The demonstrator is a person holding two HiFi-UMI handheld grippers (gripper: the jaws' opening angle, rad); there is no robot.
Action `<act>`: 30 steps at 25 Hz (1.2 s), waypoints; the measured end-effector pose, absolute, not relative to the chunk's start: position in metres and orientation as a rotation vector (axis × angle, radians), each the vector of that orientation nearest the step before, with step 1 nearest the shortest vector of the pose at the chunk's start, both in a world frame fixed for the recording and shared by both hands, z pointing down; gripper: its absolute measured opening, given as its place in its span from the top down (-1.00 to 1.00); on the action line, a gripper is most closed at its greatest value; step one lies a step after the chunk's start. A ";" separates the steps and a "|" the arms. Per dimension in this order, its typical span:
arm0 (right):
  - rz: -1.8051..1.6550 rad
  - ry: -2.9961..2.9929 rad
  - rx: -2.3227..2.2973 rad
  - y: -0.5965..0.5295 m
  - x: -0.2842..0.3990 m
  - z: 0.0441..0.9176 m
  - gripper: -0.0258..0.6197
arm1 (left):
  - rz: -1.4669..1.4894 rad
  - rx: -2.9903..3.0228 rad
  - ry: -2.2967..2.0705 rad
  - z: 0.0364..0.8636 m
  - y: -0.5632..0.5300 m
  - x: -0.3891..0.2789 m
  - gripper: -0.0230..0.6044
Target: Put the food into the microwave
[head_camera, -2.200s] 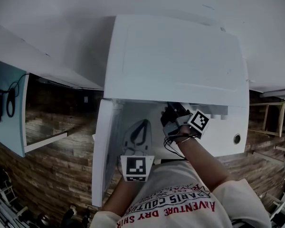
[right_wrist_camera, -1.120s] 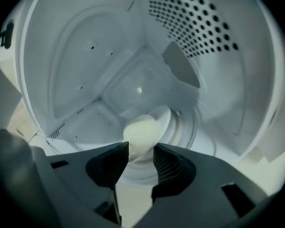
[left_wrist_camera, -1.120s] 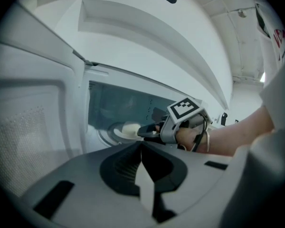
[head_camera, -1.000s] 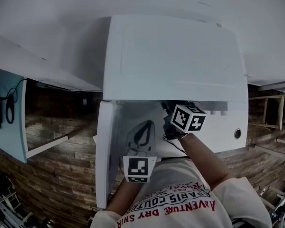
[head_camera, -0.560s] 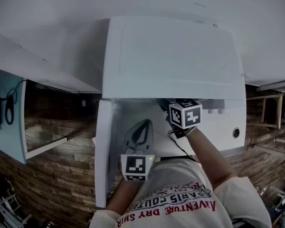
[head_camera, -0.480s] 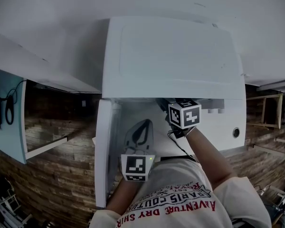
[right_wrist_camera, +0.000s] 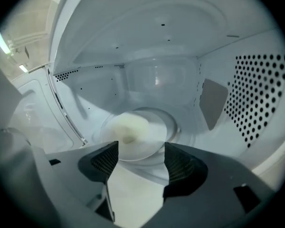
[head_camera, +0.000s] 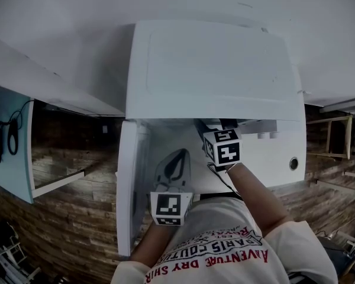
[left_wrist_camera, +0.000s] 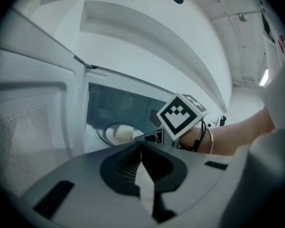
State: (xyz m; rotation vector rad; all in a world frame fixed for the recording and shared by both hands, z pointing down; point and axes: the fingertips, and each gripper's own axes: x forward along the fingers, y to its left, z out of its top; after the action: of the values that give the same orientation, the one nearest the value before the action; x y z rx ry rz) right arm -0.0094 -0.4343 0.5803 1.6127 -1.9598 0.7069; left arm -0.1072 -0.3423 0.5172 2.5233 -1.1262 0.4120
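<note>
The white microwave point(head_camera: 213, 70) stands with its door point(head_camera: 133, 182) swung open to the left. Inside, a white plate point(right_wrist_camera: 149, 139) with pale food point(right_wrist_camera: 128, 126) rests on the glass turntable; it also shows as the plate point(left_wrist_camera: 119, 133) in the left gripper view. My right gripper point(right_wrist_camera: 141, 148) reaches into the cavity and its jaws are opening. The plate's near rim lies just past the tips, and neither pad touches it. In the head view its marker cube point(head_camera: 222, 148) sits at the opening, with the tips hidden under the microwave's top. My left gripper point(head_camera: 176, 157) is shut and empty beside the door.
The cavity's right wall is perforated point(right_wrist_camera: 261, 94). The control panel with a round knob point(head_camera: 293, 163) is right of the opening. A blue cabinet door point(head_camera: 9, 141) hangs open at far left. A wooden frame point(head_camera: 337, 147) stands at far right, over plank flooring point(head_camera: 77, 218).
The right gripper's marker cube has rolled and shifted slightly left at the microwave opening. The left gripper and the door have not moved.
</note>
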 end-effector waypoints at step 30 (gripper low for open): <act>0.150 -2.264 1.942 -0.300 -0.036 0.389 0.89 | 0.212 2.753 -1.228 0.404 -0.305 -0.131 0.90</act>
State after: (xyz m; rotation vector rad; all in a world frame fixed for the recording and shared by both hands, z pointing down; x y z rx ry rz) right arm -0.0361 -0.2997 0.3892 1.9420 -2.2644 0.1499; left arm -0.1306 -0.3045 0.4042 2.7528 -1.2277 0.2119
